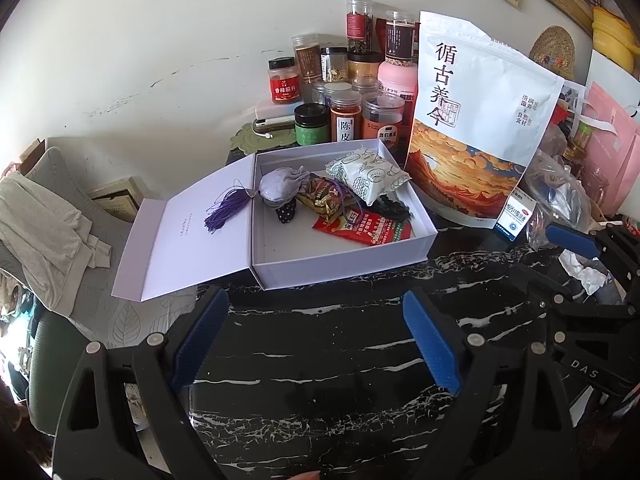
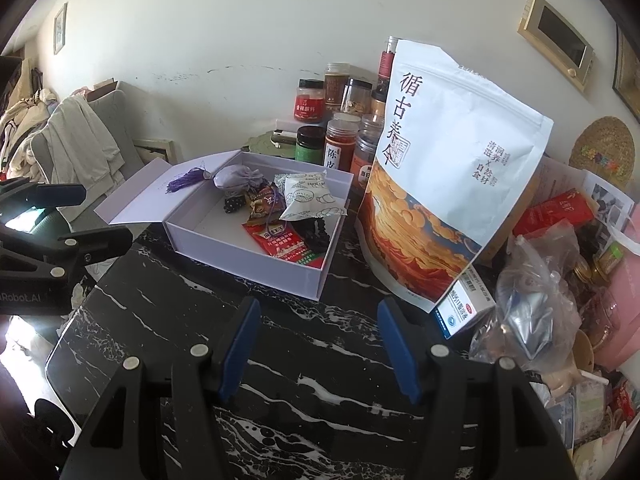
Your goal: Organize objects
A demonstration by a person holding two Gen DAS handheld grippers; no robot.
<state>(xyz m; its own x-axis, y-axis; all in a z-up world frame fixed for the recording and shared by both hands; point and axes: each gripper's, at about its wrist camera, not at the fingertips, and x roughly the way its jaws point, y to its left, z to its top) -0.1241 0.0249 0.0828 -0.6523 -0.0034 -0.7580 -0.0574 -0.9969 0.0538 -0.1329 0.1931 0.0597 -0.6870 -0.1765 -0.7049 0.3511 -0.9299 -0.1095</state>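
A white box (image 1: 344,256) sits open on the black marbled desk (image 1: 340,360), its lid (image 1: 188,240) folded flat to the left. Inside lie a lilac pouch (image 1: 280,188) with a purple tassel (image 1: 224,212) draped over the box wall onto the lid, a pale patterned packet (image 1: 368,176), a red sachet (image 1: 360,228) and a dark wrapped sweet (image 1: 324,200). Behind the box stand spice jars (image 1: 344,116); to its right a tall white bag (image 1: 480,120) stands upright, with a small blue-and-white carton (image 1: 514,216) at its foot.

The left claw (image 1: 316,344) hovers above bare desk in front of the box, jaws wide apart and empty. The right claw (image 2: 318,354) also hangs over bare desk, jaws partly apart with nothing between them.

Only the left view shows the pink jar (image 1: 396,80) behind the bag; only the right view shows the red packet (image 2: 554,212) and clear plastic bags (image 2: 532,300) heaped at the right.
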